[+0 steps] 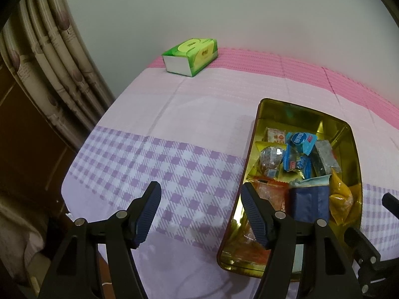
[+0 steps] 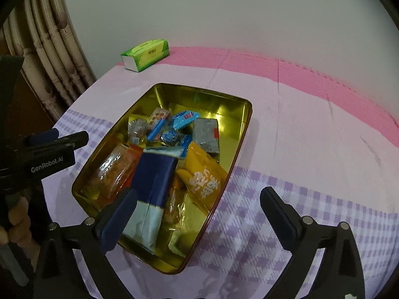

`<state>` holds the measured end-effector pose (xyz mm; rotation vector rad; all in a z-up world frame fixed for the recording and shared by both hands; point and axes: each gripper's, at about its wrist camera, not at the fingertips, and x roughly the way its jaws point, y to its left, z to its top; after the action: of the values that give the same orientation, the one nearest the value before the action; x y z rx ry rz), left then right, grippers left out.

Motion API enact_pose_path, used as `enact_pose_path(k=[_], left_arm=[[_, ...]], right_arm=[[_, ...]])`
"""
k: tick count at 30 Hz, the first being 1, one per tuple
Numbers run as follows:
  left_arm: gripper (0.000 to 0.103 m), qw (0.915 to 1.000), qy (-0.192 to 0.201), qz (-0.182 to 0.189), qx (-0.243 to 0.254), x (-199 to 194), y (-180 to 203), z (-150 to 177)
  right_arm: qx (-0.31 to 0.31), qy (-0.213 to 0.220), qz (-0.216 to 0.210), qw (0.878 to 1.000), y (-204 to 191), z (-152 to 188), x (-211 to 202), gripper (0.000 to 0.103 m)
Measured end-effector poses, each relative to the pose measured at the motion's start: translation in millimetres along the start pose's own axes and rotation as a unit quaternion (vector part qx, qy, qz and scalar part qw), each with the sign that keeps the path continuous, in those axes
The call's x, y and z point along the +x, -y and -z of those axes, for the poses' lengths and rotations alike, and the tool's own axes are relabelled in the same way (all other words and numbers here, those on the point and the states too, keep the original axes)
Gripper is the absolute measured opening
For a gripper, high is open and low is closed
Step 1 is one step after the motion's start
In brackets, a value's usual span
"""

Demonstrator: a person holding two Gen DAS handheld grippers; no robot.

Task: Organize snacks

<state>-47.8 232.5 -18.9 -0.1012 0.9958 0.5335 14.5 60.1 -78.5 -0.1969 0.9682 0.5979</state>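
Observation:
A gold tin stands on the checked cloth and holds several snacks. Among them are a dark blue pack, a yellow packet, an orange clear packet, a grey packet and blue wrappers. My right gripper hangs open above the tin's near right corner with nothing between its fingers. In the left wrist view the tin lies to the right. My left gripper stands open over bare cloth just left of the tin, its right finger above the rim. It holds nothing.
A green tissue box sits at the table's far edge by the pale wall. A patterned curtain hangs left, beyond the table's left edge. Purple-checked cloth spreads right of the tin. A person's hand grips the left tool.

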Motion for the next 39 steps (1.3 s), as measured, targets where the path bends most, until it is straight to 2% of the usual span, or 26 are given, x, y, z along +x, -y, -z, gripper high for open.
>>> enact_pose_path(k=[39], left_arm=[[0.067,1.0,-0.004,0.002,-0.008,2,-1,1]], right_arm=[[-0.028,0.006,0.0,1.0,-14,3,-2,0.098]])
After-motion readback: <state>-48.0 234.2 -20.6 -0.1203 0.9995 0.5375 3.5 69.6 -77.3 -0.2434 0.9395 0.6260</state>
